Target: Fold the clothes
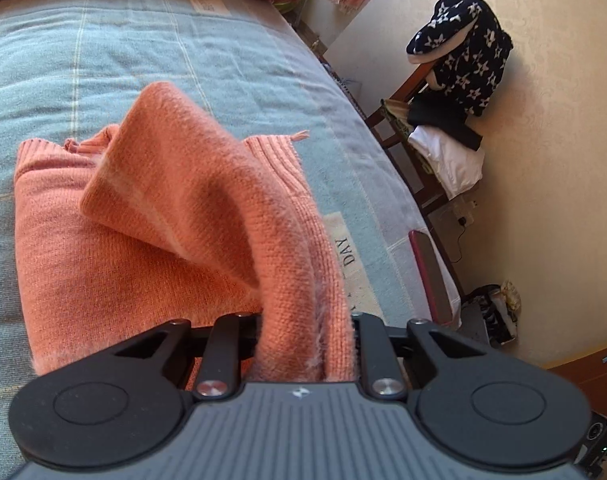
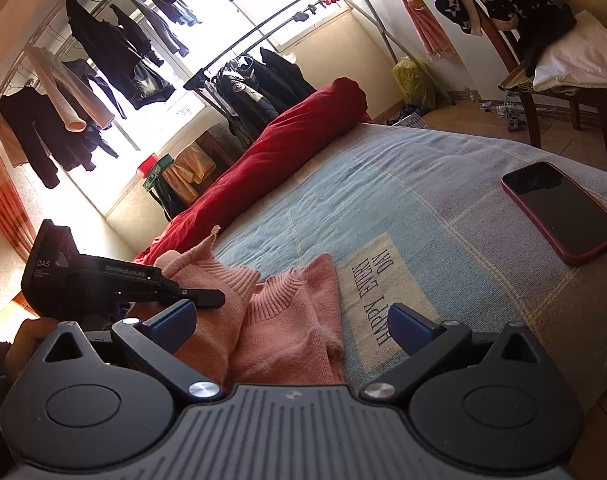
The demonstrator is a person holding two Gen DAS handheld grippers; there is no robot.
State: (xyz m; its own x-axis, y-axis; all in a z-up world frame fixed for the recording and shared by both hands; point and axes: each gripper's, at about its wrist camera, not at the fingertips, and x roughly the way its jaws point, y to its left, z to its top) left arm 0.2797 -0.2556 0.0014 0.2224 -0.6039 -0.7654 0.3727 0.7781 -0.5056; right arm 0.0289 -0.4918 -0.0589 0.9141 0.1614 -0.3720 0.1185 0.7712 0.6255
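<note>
A salmon-pink knitted sweater [image 1: 123, 248] lies partly folded on the blue checked bedspread [image 1: 103, 60]. My left gripper [image 1: 307, 344] is shut on a thick fold of that sweater, which rises from the jaws and drapes forward over the flat part. In the right wrist view the same sweater [image 2: 287, 320] lies bunched just ahead, and my right gripper [image 2: 291, 326] stands open above its near edge, blue pads apart with nothing pinched. The left gripper [image 2: 207, 298] shows there from the side, at the sweater's left, held by a hand [image 2: 27, 340].
A phone in a dark red case [image 2: 561, 210] lies on the bed near its right edge. A rolled red quilt [image 2: 271, 160] runs along the far side. A wooden chair [image 1: 435, 120] piled with clothes stands by the bed. Clothes racks [image 2: 103, 60] fill the window side.
</note>
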